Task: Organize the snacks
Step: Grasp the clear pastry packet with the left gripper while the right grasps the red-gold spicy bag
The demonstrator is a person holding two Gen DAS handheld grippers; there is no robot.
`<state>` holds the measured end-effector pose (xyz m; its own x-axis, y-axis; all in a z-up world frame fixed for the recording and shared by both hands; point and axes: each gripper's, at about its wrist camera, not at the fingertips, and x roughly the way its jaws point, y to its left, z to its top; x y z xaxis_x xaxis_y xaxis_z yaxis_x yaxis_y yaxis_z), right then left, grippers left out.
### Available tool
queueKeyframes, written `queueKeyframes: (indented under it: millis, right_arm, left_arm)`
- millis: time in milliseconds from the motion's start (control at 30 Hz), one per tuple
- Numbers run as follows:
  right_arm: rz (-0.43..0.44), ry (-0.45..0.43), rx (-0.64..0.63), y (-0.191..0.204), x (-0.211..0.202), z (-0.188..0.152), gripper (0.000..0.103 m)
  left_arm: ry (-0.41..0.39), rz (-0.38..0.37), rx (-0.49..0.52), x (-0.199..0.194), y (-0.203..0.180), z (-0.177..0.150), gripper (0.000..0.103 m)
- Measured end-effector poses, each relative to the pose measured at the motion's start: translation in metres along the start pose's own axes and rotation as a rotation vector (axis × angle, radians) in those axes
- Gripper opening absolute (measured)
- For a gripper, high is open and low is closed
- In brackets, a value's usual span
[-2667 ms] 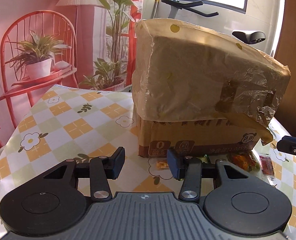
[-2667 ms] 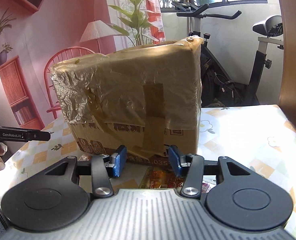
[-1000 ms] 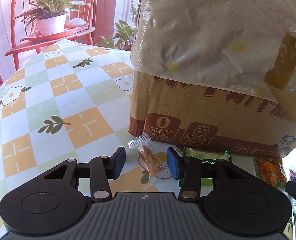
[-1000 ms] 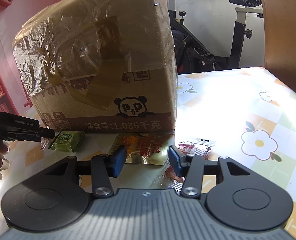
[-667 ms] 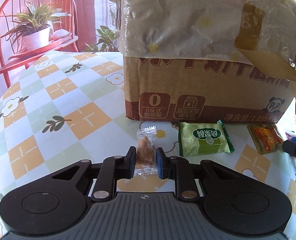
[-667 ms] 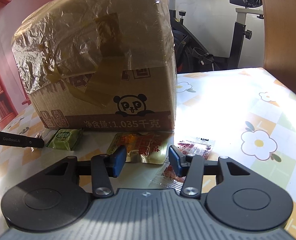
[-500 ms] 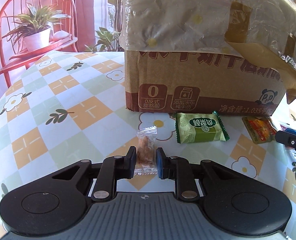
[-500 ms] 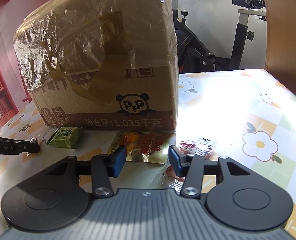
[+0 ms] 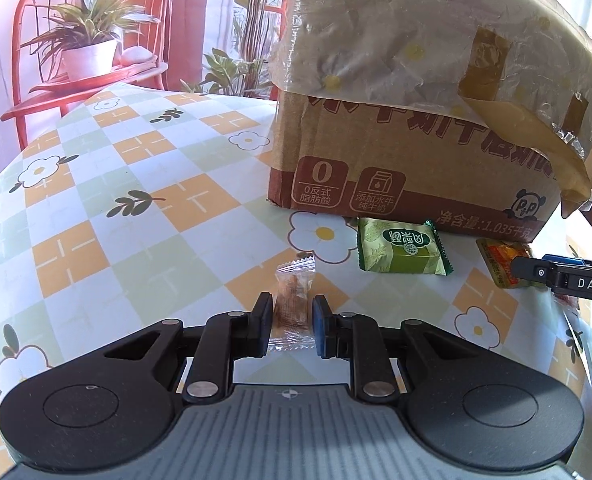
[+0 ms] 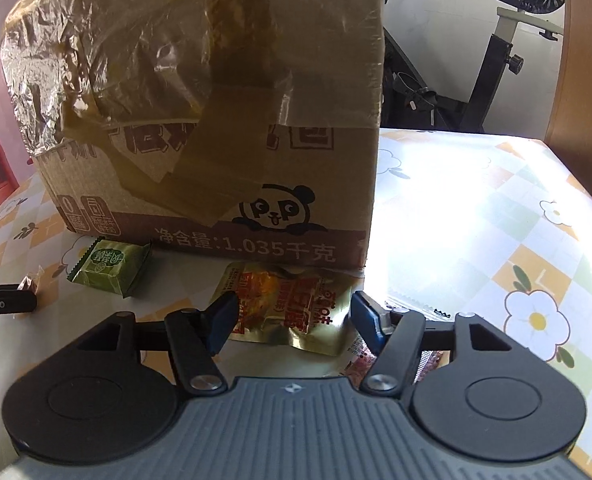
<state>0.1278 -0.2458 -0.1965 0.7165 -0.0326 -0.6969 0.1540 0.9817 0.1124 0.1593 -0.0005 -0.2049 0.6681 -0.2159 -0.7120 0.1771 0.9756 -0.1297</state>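
Clear snack: we hold this little see-through packet in our left claw. It has something brown inside. It is in front of the big box, out past the box's left end.
Left claw: pinched tight on the clear snack, one finger on each side. We cannot tell if the packet touches the counter.
Green snack: flat on the counter, right in front of the big box, near its front wall.
Gold snack: flat on the counter, just in front of the big box, near the panda picture. It lies between the fingers of our right claw.
Right claw: spread wide, holding nothing. Its fingers stand on both sides of the gold snack.
Red snack: peeks out by the right finger, farther from the big box than the gold snack.
Big box: brown cardboard, with shiny plastic and tape on top. It stands on the counter.
Counter: it wears a cloth with orange and green squares and white flowers.
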Motion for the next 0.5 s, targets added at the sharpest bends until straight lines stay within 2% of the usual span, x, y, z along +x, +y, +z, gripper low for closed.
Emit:
queueKeyframes:
  millis: [133,300,400,500]
  right_arm:
    - [0.028,0.04,-0.005,0.001,-0.003,0.002,0.07]
    - [0.124,0.096,0.041,0.012,-0.016,-0.004,0.07]
    - [0.171,0.125,0.012,0.027,-0.023,-0.011,0.07]
    - [0.196,0.144,-0.058,0.039,-0.028,-0.009,0.062]
  left_arm:
    - [-0.003,-0.013,-0.017,-0.002,0.003,-0.001,0.023]
    - [-0.01,-0.027,-0.033,-0.003,0.007,-0.002,0.023]
    - [-0.012,-0.032,-0.032,-0.004,0.009,-0.003,0.023]
    - [-0.012,-0.035,-0.029,-0.004,0.01,-0.003,0.023]
